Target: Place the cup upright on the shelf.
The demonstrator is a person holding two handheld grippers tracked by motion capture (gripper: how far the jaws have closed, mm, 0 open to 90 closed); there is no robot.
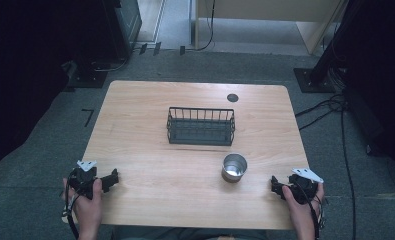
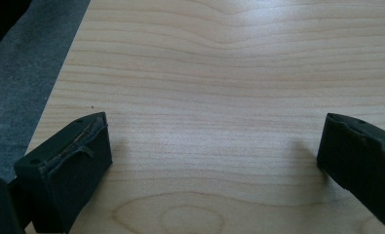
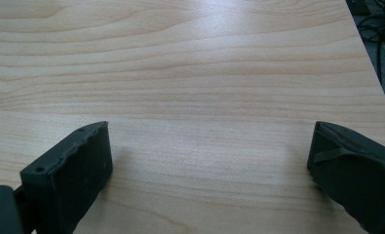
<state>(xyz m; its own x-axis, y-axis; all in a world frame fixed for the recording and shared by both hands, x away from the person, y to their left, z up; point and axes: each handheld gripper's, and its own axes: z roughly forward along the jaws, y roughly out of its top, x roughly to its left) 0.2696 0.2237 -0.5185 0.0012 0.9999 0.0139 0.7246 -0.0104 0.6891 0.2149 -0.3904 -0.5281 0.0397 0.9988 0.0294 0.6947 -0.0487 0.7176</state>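
the left gripper (image 1: 112, 179), black with a grey three-cornered plate on top, rests at the near left corner of the light wooden table (image 1: 150, 165), held in the person's left hand (image 1: 87, 200). in the left gripper view its jaws stand wide apart with nothing but bare wood grain between them, and the table's left edge and grey carpet run just beside the left jaw.

further right and toward the far side, a black wire basket (image 1: 200, 126), rectangular and open-topped, sits near the middle of the table; it looks empty. just in front of its right end, apart from it, stands a small shiny metal cup (image 1: 234, 167), upright with its mouth up.

the right gripper (image 1: 275, 186), of the same build, lies at the near right corner in the person's right hand (image 1: 300, 205), near the cup but not touching it. in the right gripper view its jaws are likewise spread wide over bare wood.

judging from this, the work has not begun: both tools sit at rest and nothing is held. the cup is nearest the right gripper, so the likely next move is for that gripper to swing left and forward, straddle the cup's wall or rim with its open jaws and close firmly, since polished metal may slip. the basket looks the probable destination.
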